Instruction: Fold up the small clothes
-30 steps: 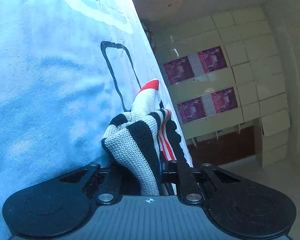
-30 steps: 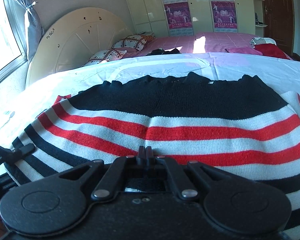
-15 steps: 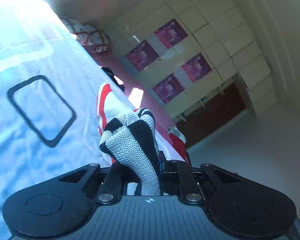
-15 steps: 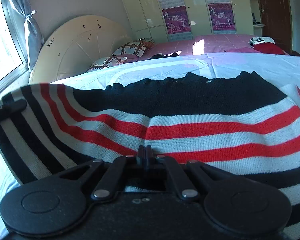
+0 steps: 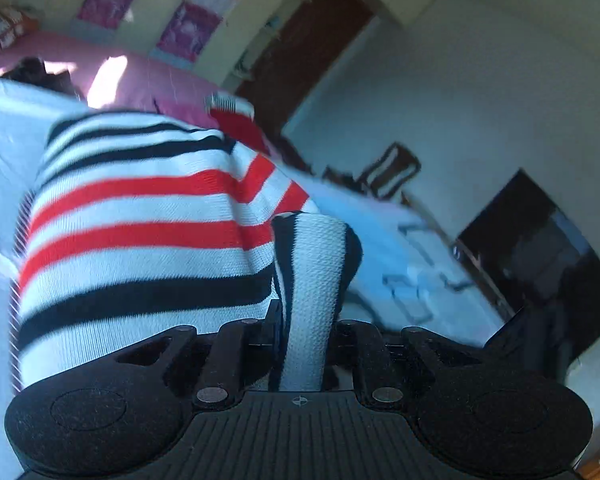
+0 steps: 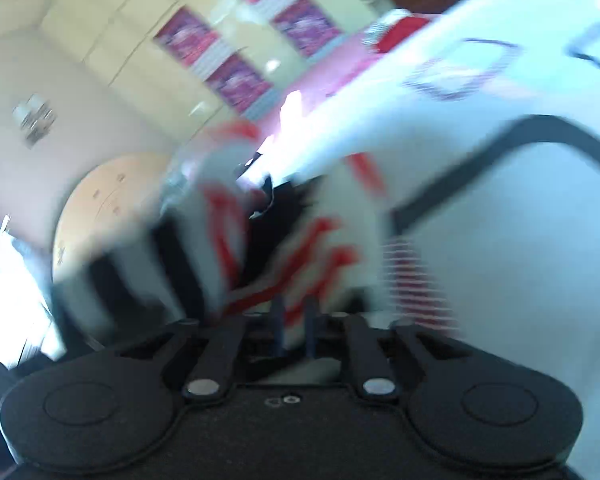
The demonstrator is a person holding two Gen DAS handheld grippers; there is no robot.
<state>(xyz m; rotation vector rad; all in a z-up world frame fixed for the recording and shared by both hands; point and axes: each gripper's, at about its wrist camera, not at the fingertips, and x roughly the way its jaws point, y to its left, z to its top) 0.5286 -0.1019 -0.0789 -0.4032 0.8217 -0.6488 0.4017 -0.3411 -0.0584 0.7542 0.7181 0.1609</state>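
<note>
Since 0.5 s back, both cameras swung hard; the striped sweater [image 5: 140,232] went from flat on the white sheet [image 6: 500,260] to lifted and bunched at frame centre. My left gripper [image 5: 304,320] pinched a rolled hem edge. My right gripper [image 6: 294,320] looked clamped on fabric too, though blur hid details. I held 2 corners to carry the fold over, probably.

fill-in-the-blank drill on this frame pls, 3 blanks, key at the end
1. The left claw is shut on a fold of the striped ____.
2. Besides black and white, its stripes are ____.
3. The sheet beneath it is white with ____ outlined shapes.

Missing words: sweater; red; black
</note>
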